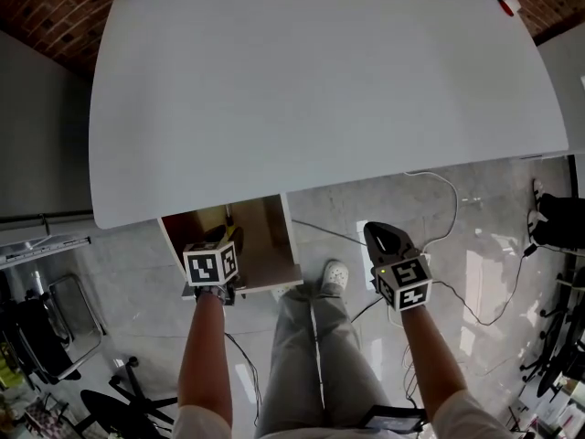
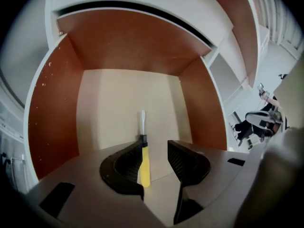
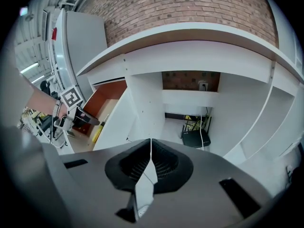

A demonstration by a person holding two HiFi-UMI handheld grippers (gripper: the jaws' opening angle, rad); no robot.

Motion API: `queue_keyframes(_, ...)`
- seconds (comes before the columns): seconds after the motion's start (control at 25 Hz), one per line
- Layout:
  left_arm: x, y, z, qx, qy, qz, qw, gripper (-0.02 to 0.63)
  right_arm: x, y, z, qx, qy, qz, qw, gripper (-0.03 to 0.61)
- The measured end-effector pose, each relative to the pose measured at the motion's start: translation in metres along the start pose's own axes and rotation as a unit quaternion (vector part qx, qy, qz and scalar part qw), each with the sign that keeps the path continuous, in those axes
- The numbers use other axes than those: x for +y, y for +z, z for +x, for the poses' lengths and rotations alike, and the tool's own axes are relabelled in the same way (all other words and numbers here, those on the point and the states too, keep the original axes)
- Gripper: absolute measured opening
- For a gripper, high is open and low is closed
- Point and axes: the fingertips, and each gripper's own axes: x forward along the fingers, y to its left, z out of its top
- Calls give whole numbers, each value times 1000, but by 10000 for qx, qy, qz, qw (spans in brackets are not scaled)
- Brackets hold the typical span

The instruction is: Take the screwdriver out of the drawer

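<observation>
The drawer (image 2: 52, 122) stands pulled out under the white table (image 1: 320, 90), with reddish-brown walls and a pale floor. On that floor lies the screwdriver (image 2: 144, 167), yellow handle towards me, metal shaft (image 2: 142, 122) pointing to the drawer's back. My left gripper (image 2: 155, 148) points down into the drawer, open, with the handle between its jaws and close beside the left pad. In the head view the left gripper (image 1: 219, 245) hangs over the drawer (image 1: 274, 236). My right gripper (image 1: 384, 238) is to the right of the drawer, above the floor, shut on nothing (image 3: 151, 160).
A person's legs and a white shoe (image 1: 335, 277) are below the table edge. Cables (image 1: 439, 245) trail on the grey floor. A black box with cords (image 3: 192, 137) sits under the desk. An office chair (image 1: 110, 410) stands at the lower left. A brick wall (image 3: 190, 8) is behind.
</observation>
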Motion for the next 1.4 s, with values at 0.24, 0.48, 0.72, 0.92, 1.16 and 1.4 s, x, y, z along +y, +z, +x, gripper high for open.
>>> queue_keyframes(0.24,16,-5,20,408,260,51,9988,170,-4,1,10,60,-4,21,10000,20)
queue_keyframes(0.48,20,-10,35,628,426,66,9971,162,-6,-3,16,106,-30,88,9999,20)
queue_keyframes(0.72,30,-9,38,520,669,-202,9962,90,-8,-5,17,116,-73,227,9996,20)
queue_keyframes(0.92,34,-10,38,503,789,-301,9952,82,-7,-9,17,125,-97,329,9993,20)
queue_keyframes(1.16,27,-10,33,551,669,-193,9960,78,-8,-12,13,154,-81,288,9994,20)
queue_keyframes(1.4,18,-8,16,447,502,-236,9975,78,-7,-4,2,175,-88,279,9994,20)
